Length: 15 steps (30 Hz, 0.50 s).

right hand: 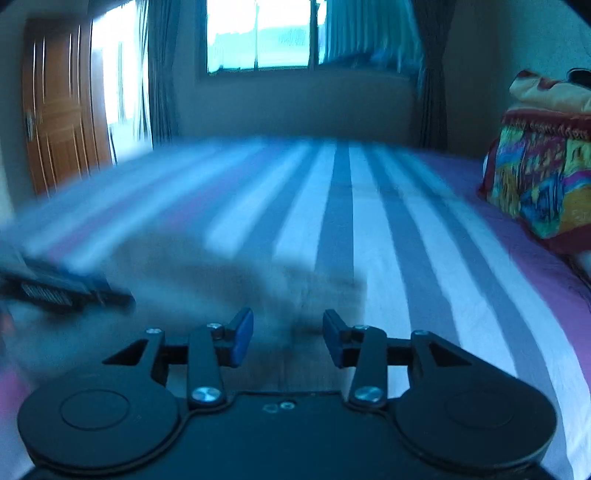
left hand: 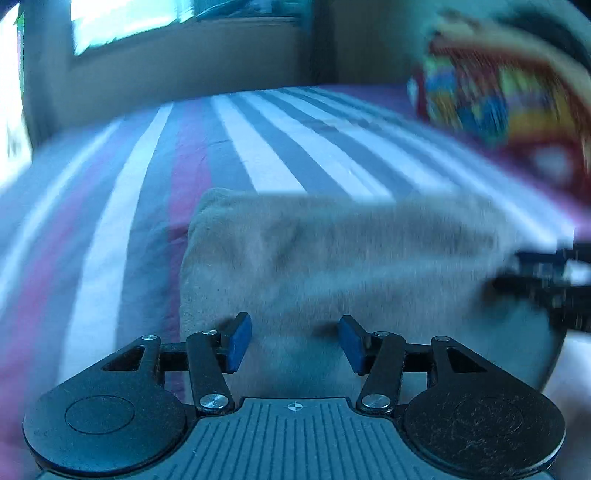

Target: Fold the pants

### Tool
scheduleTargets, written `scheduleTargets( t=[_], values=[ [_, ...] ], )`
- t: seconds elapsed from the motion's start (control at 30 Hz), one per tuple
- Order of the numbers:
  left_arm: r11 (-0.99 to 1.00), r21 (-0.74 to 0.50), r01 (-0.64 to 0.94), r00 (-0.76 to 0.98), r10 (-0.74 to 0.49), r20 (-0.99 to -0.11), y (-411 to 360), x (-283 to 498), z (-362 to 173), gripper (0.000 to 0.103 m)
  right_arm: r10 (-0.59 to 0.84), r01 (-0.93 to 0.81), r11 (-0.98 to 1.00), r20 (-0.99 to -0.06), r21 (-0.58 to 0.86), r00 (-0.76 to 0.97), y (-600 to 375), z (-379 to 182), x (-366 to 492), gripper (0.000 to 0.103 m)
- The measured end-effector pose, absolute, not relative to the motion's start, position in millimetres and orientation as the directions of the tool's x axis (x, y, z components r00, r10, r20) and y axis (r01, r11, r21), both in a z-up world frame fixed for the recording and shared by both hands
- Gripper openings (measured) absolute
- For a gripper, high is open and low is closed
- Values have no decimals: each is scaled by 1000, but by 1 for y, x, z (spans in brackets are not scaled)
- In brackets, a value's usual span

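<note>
The grey pants (left hand: 332, 254) lie folded in a compact block on the striped bed, blurred by motion. My left gripper (left hand: 295, 341) is open, its blue pads apart just above the near edge of the pants, holding nothing. The right gripper shows at the right edge of the left wrist view (left hand: 546, 280). In the right wrist view the pants (right hand: 207, 280) lie ahead and to the left. My right gripper (right hand: 288, 338) is open and empty over their right end. The left gripper appears at the left edge of that view (right hand: 59, 291).
The bed has a sheet (right hand: 369, 221) with white, grey and purple stripes. A colourful folded blanket (right hand: 543, 173) sits at the right side, also in the left wrist view (left hand: 498, 96). A window (right hand: 258, 33) and a wooden door (right hand: 59, 122) are behind the bed.
</note>
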<state>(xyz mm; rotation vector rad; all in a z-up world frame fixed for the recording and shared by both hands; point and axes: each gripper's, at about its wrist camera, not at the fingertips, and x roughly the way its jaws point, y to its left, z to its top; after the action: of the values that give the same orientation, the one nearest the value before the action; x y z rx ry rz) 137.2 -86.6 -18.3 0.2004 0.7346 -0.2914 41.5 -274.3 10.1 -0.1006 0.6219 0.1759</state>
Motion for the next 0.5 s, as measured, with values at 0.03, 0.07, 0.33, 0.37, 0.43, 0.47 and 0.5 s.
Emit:
scheduleTargets(
  t=[0.03, 0.07, 0.33, 0.37, 0.43, 0.47, 0.5],
  values=[
    [934, 119, 338, 712, -170, -682, -91, 130, -16, 57, 117, -200, 977, -615, -68, 780, -272, 1, 42, 42],
    [930, 139, 341, 717, -162, -678, -92, 123, -11, 57, 105, -204, 974, -607, -97, 788, -270, 0, 38, 42],
    [974, 16, 225, 741, -160, -652, -50, 65, -19, 67, 116, -152, 988, -548, -21, 828, -287, 15, 3, 46],
    [978, -29, 205, 734, -173, -657, -43, 65, -21, 67, 116, -157, 988, -607, -14, 786, -287, -1, 9, 50],
    [982, -76, 172, 734, -179, -655, -33, 63, -13, 67, 112, -147, 989, -610, -9, 784, -288, -9, 10, 56],
    [983, -71, 167, 743, -173, -646, -31, 61, -9, 67, 114, -136, 991, -611, 11, 783, -289, -5, 9, 56],
    [984, -75, 164, 753, -174, -635, -28, 57, -6, 67, 122, -121, 992, -597, 42, 793, -291, 2, 6, 55]
  ],
)
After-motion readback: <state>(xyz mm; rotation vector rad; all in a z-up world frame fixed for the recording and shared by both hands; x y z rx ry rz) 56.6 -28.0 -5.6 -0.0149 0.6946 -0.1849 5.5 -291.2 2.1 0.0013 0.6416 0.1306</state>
